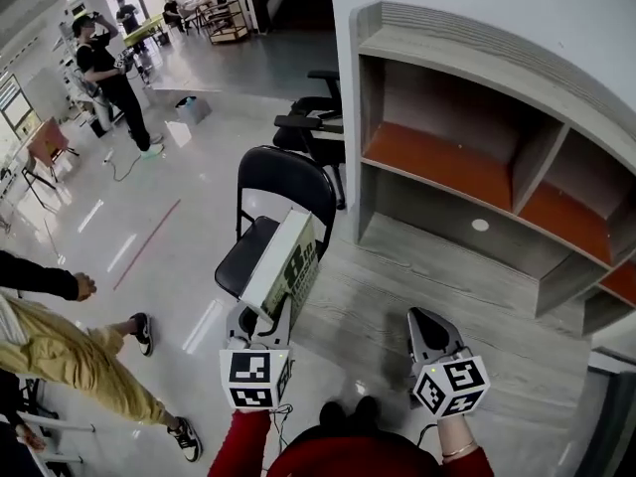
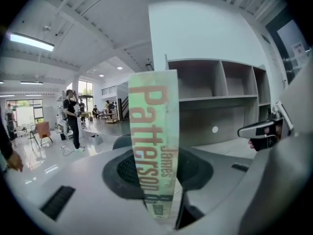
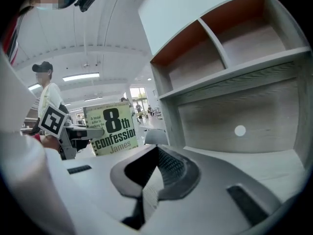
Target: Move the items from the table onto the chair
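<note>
Chair (image 1: 284,181) ahead: book (image 1: 284,264) in L gripper (image 1: 260,322).

Pale-green book (image 2: 154,141) (orange spine txt), blk chair (image 1: 286,177).

A paperback book (image 1: 283,266) is held upright, spine edge toward the person, and is clamped near its lower end between the jaws of the left gripper (image 1: 262,318). Its pale green cover is printed "8th confession" in black, and "Patterson" is printed in orange-brown down the spine. From the head view it is seen against the right edge of the seat of a black folding chair (image 1: 283,175), which is stood unfolded on the pale floor.
</note>
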Demonstrator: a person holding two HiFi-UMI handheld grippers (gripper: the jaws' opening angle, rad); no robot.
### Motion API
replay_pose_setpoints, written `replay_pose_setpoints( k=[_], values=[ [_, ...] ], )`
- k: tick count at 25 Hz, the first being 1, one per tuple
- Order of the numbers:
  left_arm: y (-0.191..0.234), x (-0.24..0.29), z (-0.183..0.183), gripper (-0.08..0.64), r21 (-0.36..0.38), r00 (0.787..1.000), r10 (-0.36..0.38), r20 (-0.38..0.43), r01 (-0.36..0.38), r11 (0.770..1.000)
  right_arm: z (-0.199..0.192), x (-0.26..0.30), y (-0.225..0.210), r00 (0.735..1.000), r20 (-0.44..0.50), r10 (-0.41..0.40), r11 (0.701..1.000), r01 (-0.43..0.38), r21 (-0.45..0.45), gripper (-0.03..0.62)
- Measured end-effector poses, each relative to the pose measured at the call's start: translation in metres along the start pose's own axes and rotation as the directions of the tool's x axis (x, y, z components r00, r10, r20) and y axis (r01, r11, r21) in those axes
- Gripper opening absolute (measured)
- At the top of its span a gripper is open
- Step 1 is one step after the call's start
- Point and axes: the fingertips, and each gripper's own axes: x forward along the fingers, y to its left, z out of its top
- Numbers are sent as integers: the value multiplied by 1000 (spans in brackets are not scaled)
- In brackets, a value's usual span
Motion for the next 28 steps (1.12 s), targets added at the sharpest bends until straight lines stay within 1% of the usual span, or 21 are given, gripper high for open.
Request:
replay_pose_setpoints(
  k=[3,6,9,12,14,17,19,21,22,24,26,28],
  values=[
    [43,-15,-2,163,16,997,78,-9,-78,997,13,12,12,998,21,51,998,-51,-31,6],
    [78,-32,-6,163,-3,988,155,-14,-155,988,21,21,23,996,30,89,995,-87,-50,6],
    [106,-31,-17,163,-21,985,172,-29,-172,985,21,40,36,994,36,104,994,-103,-48,6],
    [131,-7,-25,163,0,988,151,-45,-151,989,21,71,46,994,31,102,994,-100,-49,6],
    [149,14,-28,163,5,991,117,-60,-117,993,22,93,55,996,20,90,995,-90,-44,6],
    [175,54,-41,163,-1,996,44,-74,-44,999,22,137,64,998,24,54,998,-53,-43,6],
    [195,82,-54,163,-1,996,-24,-80,24,1000,19,169,73,999,37,5,998,-3,-57,6],
    [217,104,-67,163,-13,990,-105,-93,104,994,16,198,87,998,38,-56,997,58,-53,6],
    [228,114,-71,163,-23,983,-150,-103,148,989,15,211,96,996,36,-86,995,88,-36,6],
    [243,129,-77,163,-31,961,-243,-128,241,970,16,230,115,989,32,-144,990,144,4,6],
    [251,140,-82,163,-8,936,-317,-155,320,947,18,241,131,981,32,-193,981,192,25,6],
    [256,150,-89,163,15,913,-368,-178,377,926,18,250,144,974,26,-223,974,222,31,6]
  ],
)
